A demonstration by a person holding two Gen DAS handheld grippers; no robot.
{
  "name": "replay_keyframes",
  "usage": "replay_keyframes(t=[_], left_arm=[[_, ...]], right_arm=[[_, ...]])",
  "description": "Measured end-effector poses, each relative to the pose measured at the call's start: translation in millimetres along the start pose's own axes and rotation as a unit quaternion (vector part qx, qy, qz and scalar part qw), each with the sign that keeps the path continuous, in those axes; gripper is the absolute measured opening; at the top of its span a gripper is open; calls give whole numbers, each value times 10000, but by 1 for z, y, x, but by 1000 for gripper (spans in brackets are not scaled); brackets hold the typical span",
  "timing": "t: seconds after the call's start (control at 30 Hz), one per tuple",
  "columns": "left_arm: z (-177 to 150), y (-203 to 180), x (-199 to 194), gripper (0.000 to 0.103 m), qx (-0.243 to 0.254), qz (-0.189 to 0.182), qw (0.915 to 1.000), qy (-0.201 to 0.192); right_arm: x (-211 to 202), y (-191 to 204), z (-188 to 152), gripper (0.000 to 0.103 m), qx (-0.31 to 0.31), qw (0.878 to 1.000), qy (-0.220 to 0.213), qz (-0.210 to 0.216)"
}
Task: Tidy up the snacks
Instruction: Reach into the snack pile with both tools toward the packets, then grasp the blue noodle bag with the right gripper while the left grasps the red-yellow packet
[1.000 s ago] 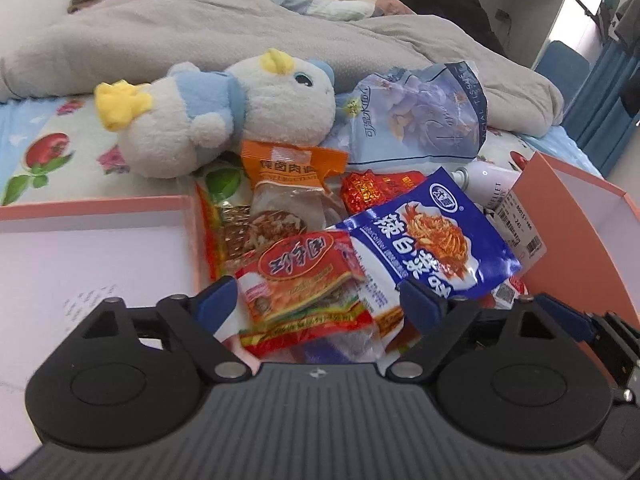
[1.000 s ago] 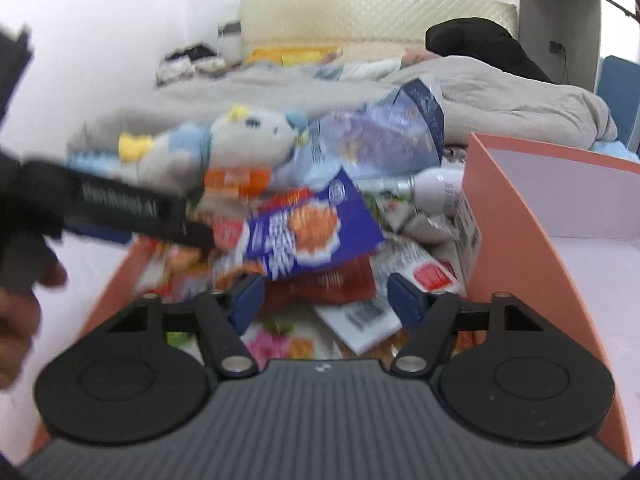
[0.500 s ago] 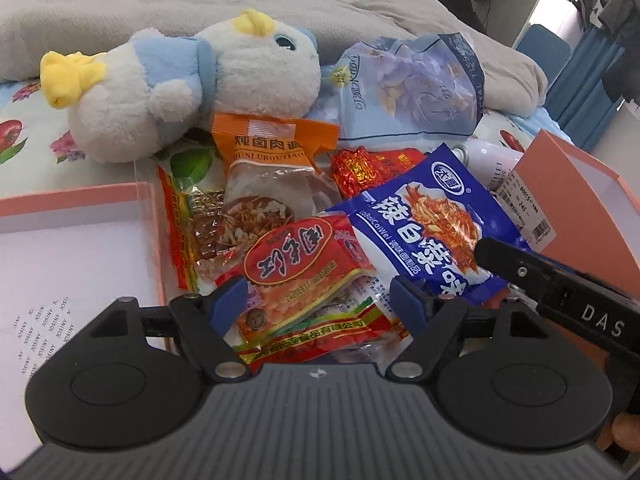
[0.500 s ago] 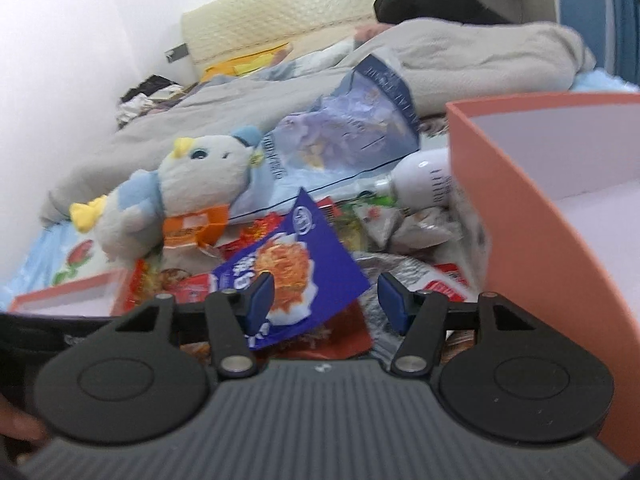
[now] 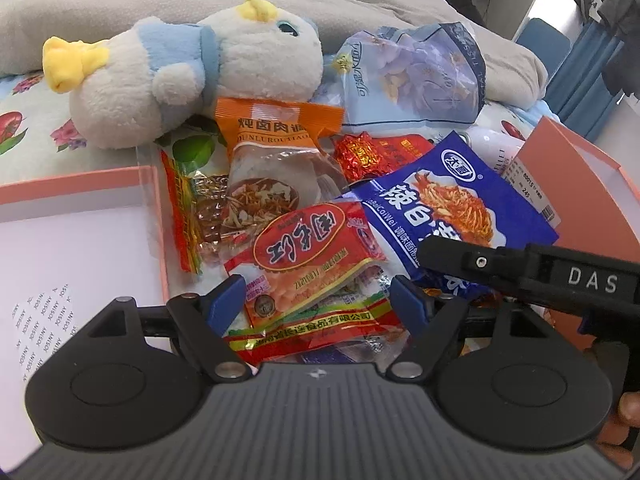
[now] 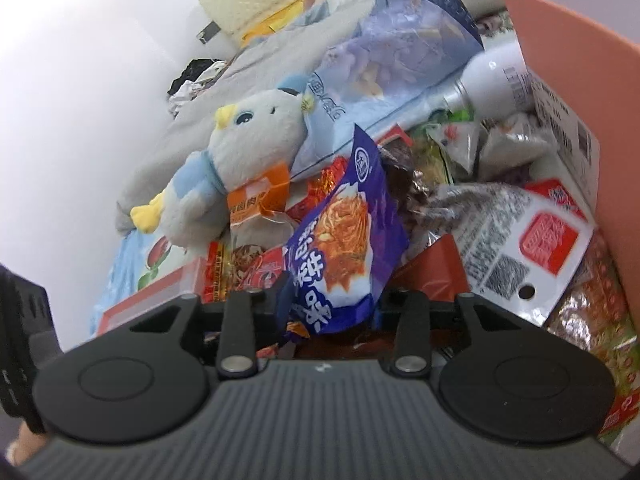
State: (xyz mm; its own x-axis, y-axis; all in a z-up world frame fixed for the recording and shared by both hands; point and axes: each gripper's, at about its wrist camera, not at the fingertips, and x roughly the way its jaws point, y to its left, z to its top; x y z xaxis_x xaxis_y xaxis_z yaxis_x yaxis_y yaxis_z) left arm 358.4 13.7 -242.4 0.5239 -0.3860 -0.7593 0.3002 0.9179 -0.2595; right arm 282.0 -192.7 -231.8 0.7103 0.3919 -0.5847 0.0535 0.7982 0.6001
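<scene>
1. While the snacks lie heaped on the bed between two pink box halves, the right gripper (image 6: 332,300) has just been closing its jaws and now pinches the lower end of the blue packet (image 6: 344,236), which stands tilted above the heap.
2. Its arm reaches in from the right across that packet (image 5: 452,216) in the left view.
3. With its jaws apart, the left gripper (image 5: 316,300) hovers over the red packet (image 5: 308,252), touching nothing.
4. An orange packet (image 5: 276,136) leans against the plush toy (image 5: 192,68).
5. Behind lie a pale blue bag (image 5: 412,76) and a white bottle (image 6: 496,80).
</scene>
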Motion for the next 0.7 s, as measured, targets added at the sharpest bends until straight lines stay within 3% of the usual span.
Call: replay_keyframes(t=[0.23, 0.5, 0.63, 0.7], left_arm=[[-9, 0, -13, 64, -296, -291, 9991, 77], [-33, -13, -35, 26, -440, -556, 9974, 158], [-48, -24, -49, 17, -381, -477, 9981, 86], [-55, -30, -57, 5, -380, -460, 9982, 58]], right_arm=[[-15, 1, 0, 18, 120, 9993, 104, 331], [-43, 9, -14, 16, 77, 9987, 260, 429], [-61, 13, -23, 16, -28, 9991, 255, 348], [-69, 16, -27, 16, -129, 9992, 263, 260]])
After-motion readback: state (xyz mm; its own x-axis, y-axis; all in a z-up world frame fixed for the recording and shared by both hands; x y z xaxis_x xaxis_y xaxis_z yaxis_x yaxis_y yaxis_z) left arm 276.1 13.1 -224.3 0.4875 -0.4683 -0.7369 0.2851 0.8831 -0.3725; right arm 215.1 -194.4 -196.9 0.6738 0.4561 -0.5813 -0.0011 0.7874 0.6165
